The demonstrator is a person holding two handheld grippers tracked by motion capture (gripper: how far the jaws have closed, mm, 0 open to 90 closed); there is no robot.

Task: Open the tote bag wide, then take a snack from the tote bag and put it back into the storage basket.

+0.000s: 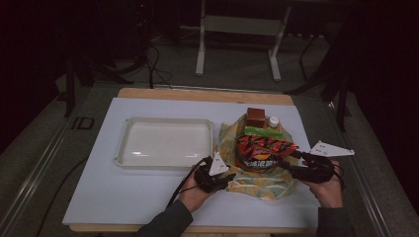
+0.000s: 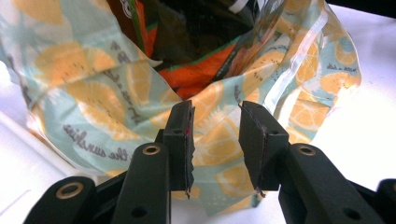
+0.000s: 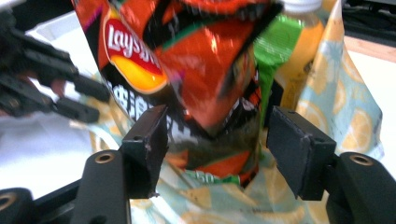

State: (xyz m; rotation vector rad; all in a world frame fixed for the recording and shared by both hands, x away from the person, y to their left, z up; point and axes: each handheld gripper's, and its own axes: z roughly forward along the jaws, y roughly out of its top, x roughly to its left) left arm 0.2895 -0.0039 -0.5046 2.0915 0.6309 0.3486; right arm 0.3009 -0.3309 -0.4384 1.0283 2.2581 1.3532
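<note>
A bag (image 1: 257,170) printed with orange slices lies on the right half of the table (image 1: 148,192), nearer the front edge than the back, with its mouth toward the person. A red and black chip packet (image 1: 264,150) sits partly inside the bag, and beyond it toward the back edge are a green packet (image 1: 263,132), a brown box (image 1: 255,116) and a bottle with a white cap (image 1: 273,121). The left gripper (image 1: 228,178) is at the bag's left front side; in the left gripper view its jaws stand apart, released, with the printed fabric (image 2: 215,140) just beyond them and nothing pinched. The right gripper (image 1: 289,160) reaches in from the right front; in the right gripper view its jaws are spread wide on either side of the chip packet (image 3: 201,88), not clamped on it. An empty white tray (image 1: 126,148) lies left of the bag, near the table's middle.
</note>
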